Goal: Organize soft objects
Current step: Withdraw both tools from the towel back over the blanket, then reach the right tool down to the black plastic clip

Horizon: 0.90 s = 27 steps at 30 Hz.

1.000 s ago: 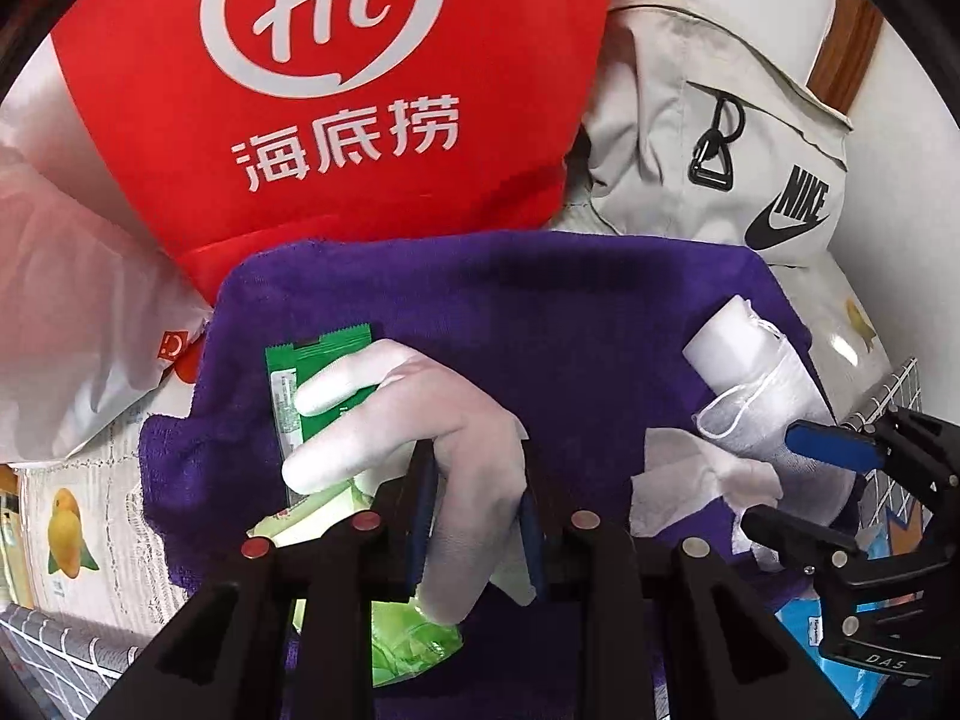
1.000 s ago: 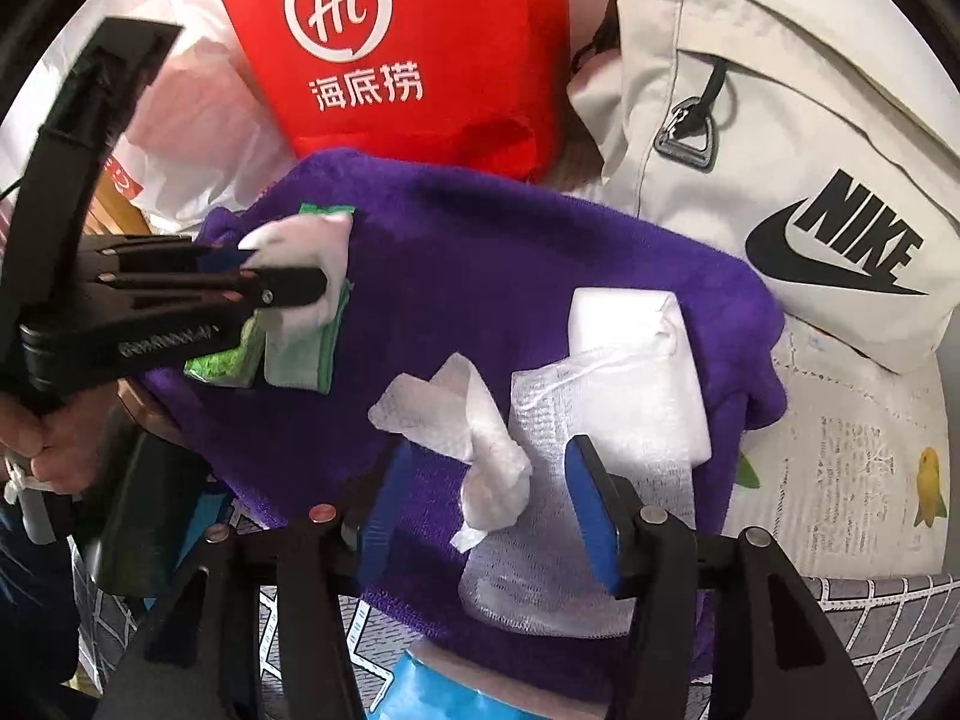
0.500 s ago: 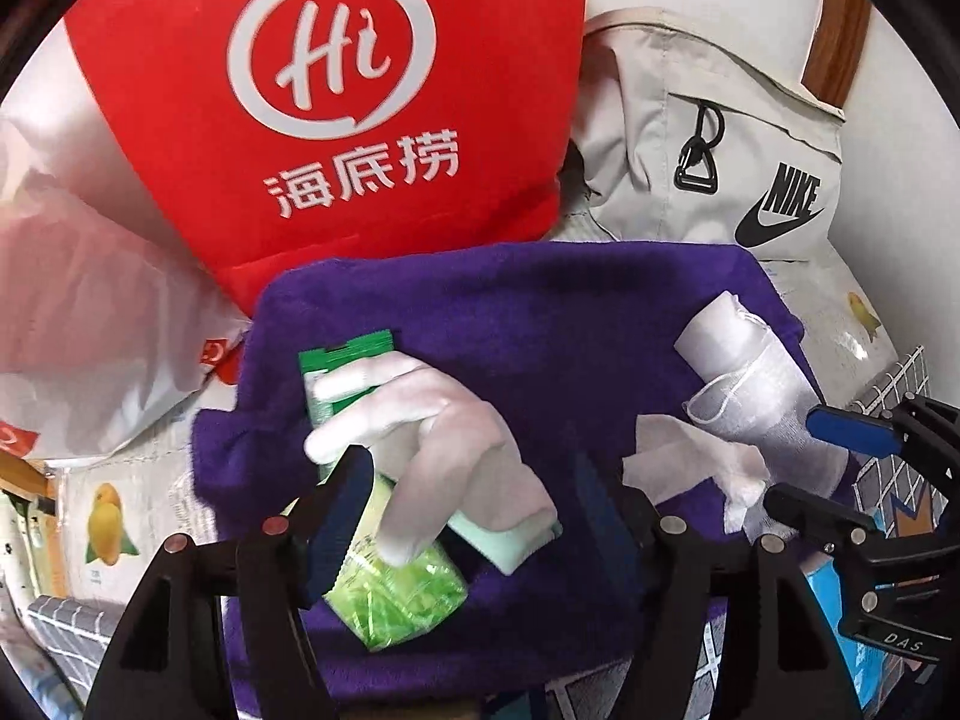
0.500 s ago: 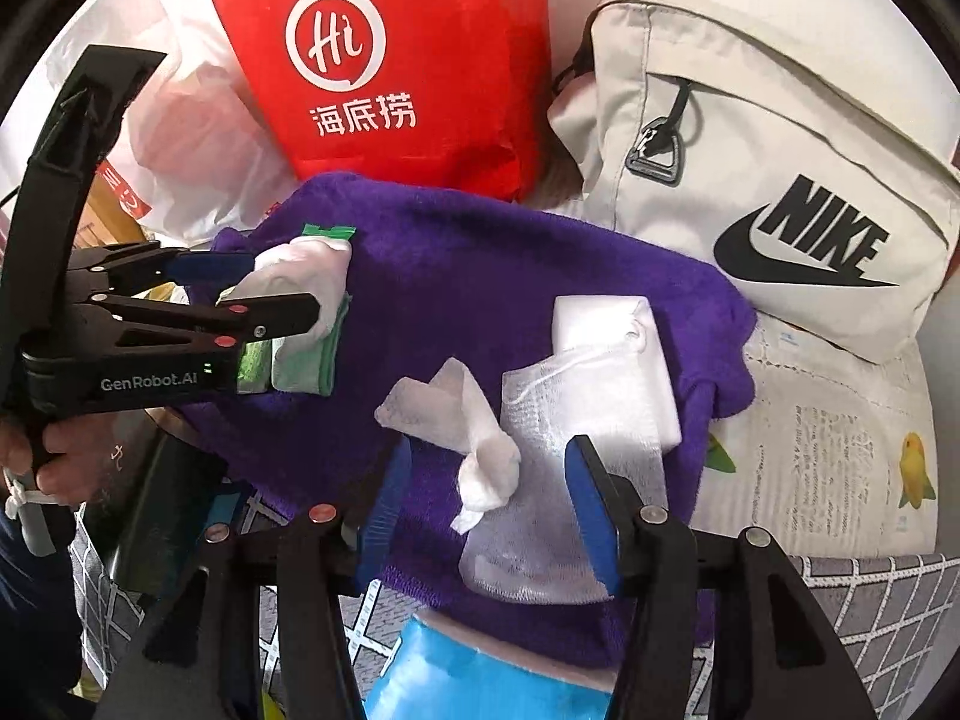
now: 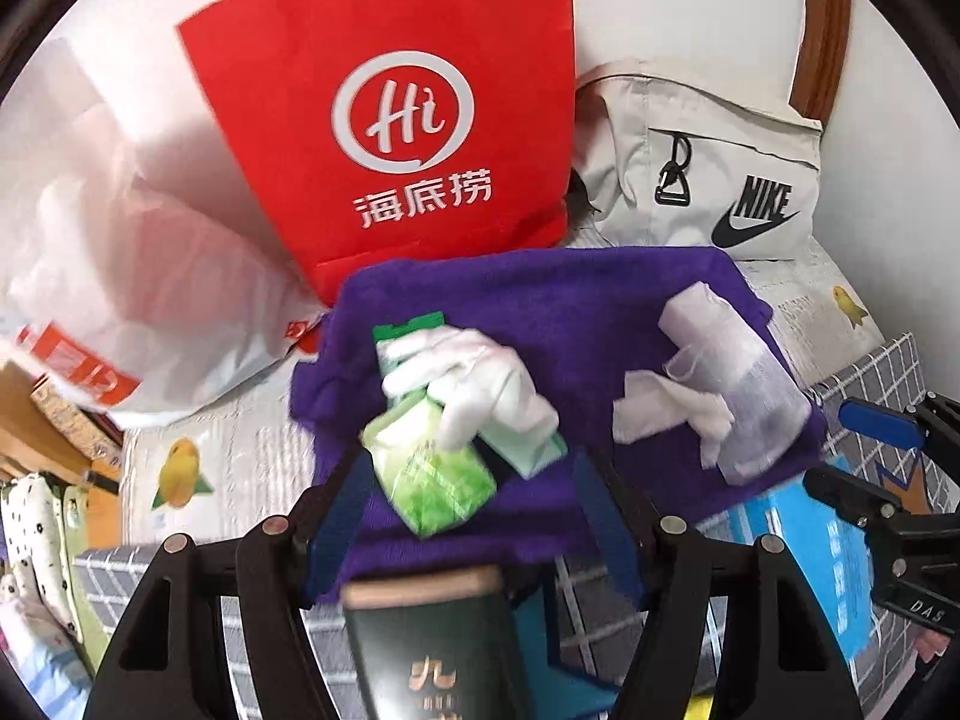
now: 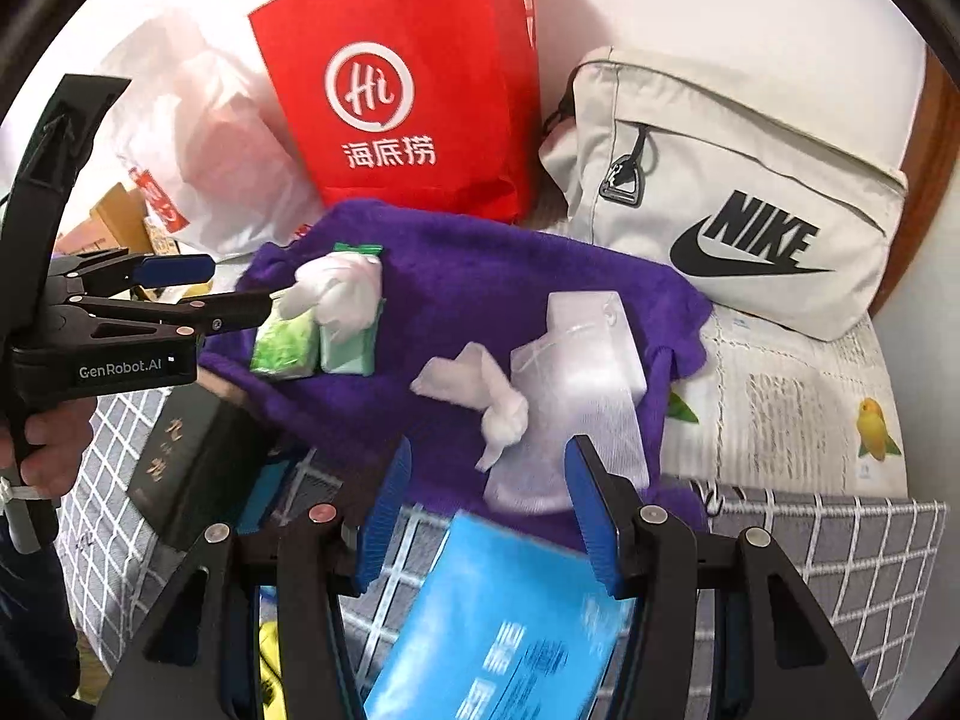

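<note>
White wall closes the back, and below it a surface under grey grid-patterned cloth [image 6: 840, 534] and a bird-printed sheet [image 6: 792, 414] carries everything. Farthest left, beyond the fingers, a white plastic bag [image 5: 138, 276] slumps against a red paper bag [image 5: 408, 120] printed with a white "Hi" logo. A purple towel [image 5: 540, 300] spreads in front of both.

On the towel's left part, just ahead of the left gripper [image 5: 471, 513], a white glove [image 5: 474, 378] lies draped over green packets [image 5: 432, 474]. That gripper's blue-padded jaws stand wide apart with nothing between them; the packets sit just beyond the tips, untouched. Below the jaws, close to the camera, a dark green box [image 5: 432, 648] with gold characters lies on the grid cloth. A hand [image 6: 48, 450] grips the left gripper's handle in the right wrist view.

Further right on the towel, a crumpled white tissue [image 6: 480, 396] touches a white mesh pouch [image 6: 582, 384] that lies lengthwise. The right gripper [image 6: 489, 516] hovers with its fingers moderately spread and empty, the tissue and the pouch's near end just past the tips. Under them a blue packet [image 6: 510, 630] lies on the grid cloth. At the far right, behind the towel, a beige Nike bag [image 6: 738, 192] leans on the wall.
</note>
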{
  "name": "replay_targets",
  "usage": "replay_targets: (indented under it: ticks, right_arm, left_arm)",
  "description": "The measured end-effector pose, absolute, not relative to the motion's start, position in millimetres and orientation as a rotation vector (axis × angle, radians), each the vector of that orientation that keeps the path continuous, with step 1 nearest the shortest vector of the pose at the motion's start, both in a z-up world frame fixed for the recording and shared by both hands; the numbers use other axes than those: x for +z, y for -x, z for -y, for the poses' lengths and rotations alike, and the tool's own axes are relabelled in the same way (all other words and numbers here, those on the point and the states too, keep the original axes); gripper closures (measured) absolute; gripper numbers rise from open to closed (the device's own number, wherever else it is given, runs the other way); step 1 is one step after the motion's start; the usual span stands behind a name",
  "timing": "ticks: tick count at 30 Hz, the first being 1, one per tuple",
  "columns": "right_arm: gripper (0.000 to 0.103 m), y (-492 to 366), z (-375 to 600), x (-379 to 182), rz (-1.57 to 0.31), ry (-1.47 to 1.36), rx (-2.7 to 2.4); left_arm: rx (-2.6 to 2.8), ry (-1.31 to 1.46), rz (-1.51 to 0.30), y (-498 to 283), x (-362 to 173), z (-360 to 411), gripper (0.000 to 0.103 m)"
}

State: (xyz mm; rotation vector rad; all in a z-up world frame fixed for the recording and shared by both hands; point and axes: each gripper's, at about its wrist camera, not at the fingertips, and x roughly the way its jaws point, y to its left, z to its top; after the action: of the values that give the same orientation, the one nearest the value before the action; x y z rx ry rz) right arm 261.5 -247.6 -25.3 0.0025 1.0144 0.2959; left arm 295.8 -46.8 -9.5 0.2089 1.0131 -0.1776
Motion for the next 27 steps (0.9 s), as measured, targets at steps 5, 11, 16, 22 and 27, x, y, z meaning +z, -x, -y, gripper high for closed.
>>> replay_targets:
  ticks: [5, 11, 16, 22, 27]
  right_arm:
    - [0.05, -229.1, 249.6, -10.6, -0.98, -0.011, 0.282]
    - [0.05, -189.4, 251.3, 3.8, -0.94, -0.023, 0.282]
    - [0.05, -158.3, 252.5, 3.4, -0.937, -0.032, 0.279]
    - [0.05, -119.1, 249.6, -5.6, -0.947, -0.04, 0.295]
    - [0.05, -92.4, 242.0, -18.3, -0.964, -0.036, 0.316]
  left_arm:
    - [-0.183, -0.172, -0.979, -255.6, 0.7, 36.1, 0.035]
    - [-0.161, -0.151, -0.973, -211.6, -0.6, 25.8, 0.035]
    - [-0.166, -0.114, -0.987, -176.8, -7.3, 18.9, 0.035]
    - [-0.161, -0.143, -0.989, -136.9, -20.4, 17.0, 0.035]
    - [-0.18, -0.086, -1.011, -113.2, -36.9, 6.1, 0.035]
